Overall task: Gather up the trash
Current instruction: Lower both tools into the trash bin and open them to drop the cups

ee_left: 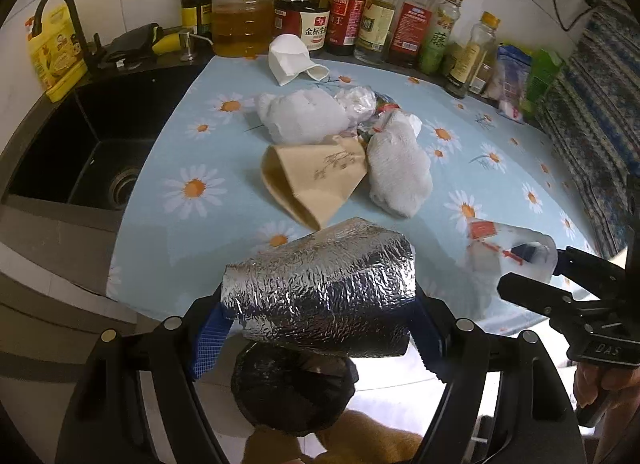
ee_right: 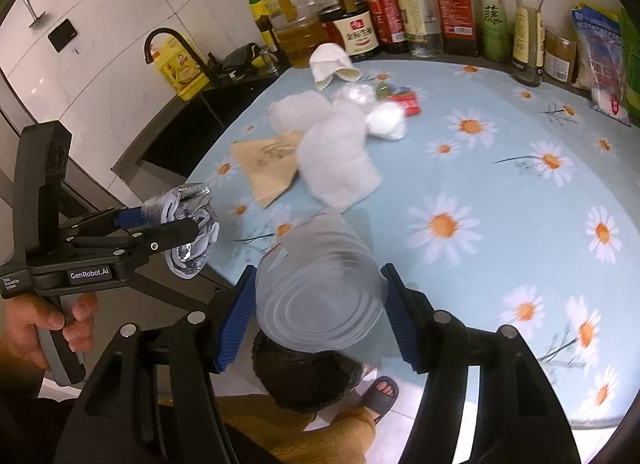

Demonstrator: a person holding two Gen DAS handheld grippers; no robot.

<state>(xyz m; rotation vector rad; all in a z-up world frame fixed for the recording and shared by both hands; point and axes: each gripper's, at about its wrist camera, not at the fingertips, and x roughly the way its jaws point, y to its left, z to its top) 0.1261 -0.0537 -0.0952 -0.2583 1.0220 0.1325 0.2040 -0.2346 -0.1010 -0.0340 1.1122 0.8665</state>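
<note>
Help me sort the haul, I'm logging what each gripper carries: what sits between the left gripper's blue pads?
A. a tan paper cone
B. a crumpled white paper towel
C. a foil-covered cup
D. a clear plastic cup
C: in the left wrist view the foil-covered cup lies crosswise between the left gripper's blue pads, while the clear plastic cup is in the right gripper.

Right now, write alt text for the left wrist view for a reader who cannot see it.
The left gripper holds a crumpled foil-covered piece between its blue pads, over the near edge of a daisy-print counter. Farther back lie white paper wads, a flattened tan paper cup and a white cup, before a row of bottles.
</note>
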